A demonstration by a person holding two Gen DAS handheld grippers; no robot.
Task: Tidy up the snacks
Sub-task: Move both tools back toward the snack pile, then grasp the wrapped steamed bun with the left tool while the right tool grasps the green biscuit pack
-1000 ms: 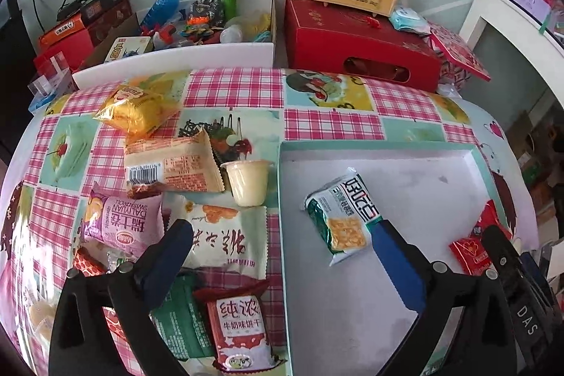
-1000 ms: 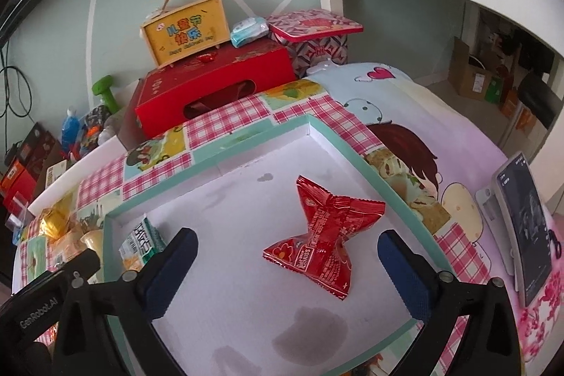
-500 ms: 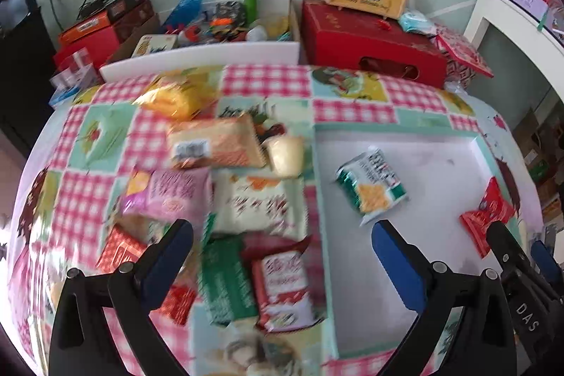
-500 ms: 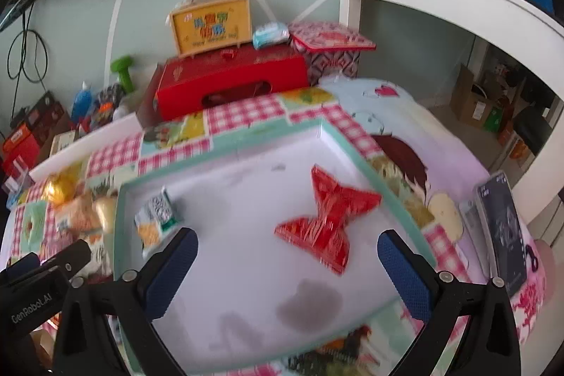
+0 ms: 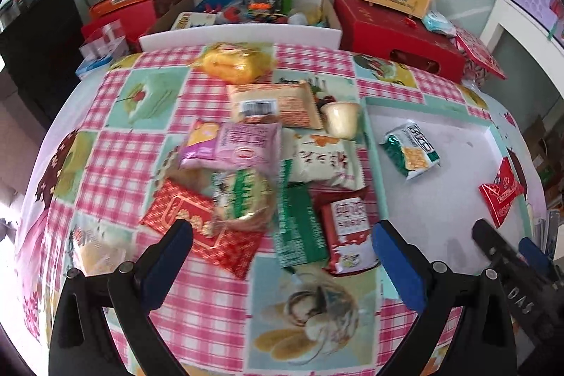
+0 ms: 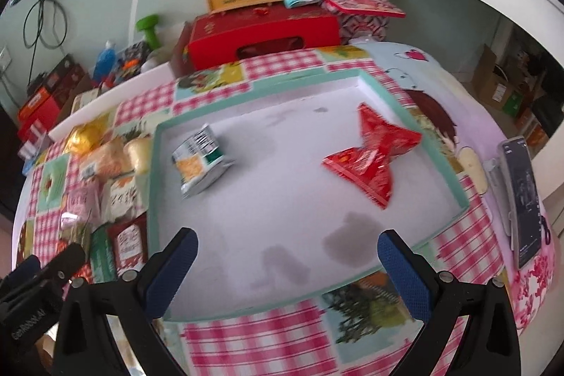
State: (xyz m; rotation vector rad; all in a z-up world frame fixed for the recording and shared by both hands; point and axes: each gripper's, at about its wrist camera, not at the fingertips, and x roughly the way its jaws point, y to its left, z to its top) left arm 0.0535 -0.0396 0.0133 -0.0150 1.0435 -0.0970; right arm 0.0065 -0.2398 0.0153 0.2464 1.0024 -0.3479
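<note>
Left wrist view: left gripper (image 5: 280,265), blue-padded fingers spread wide, holding nothing, poised above the near end of a heap of snack packets on the pink-checked tabletop (image 5: 116,164).

Heap contents, nearest first:
- red foil packet with gold print (image 5: 201,228), lying flat, just ahead of the left-hand finger;
- round clear-wrapped cake with a green label (image 5: 243,199), resting partly on the red foil packet, ahead of the gap between the fingers and left of its centre;
- dark green flat packet (image 5: 299,228) and red-and-white biscuit packet (image 5: 347,231), side by side, just ahead of the right-hand finger;
- pink packet (image 5: 243,145), white cracker packet (image 5: 322,162), orange bread packet (image 5: 278,104), small cream pudding cup (image 5: 340,118) and yellow crinkled bag (image 5: 234,64), farther off.

Handling (a judgement): all light, soft and crinkly; film slippery, contents crushable. Take a packet across its narrow middle or by a sealed end, with a gentle close.

Right wrist view: right gripper (image 6: 287,270), fingers likewise wide apart and empty, over the near edge of the shallow white tray with a mint-green rim (image 6: 444,171). Already inside: green-and-white cracker pouch (image 6: 199,161) at far left, red twisted foil packet (image 6: 373,154) at far right, both well ahead of the fingers.
</note>
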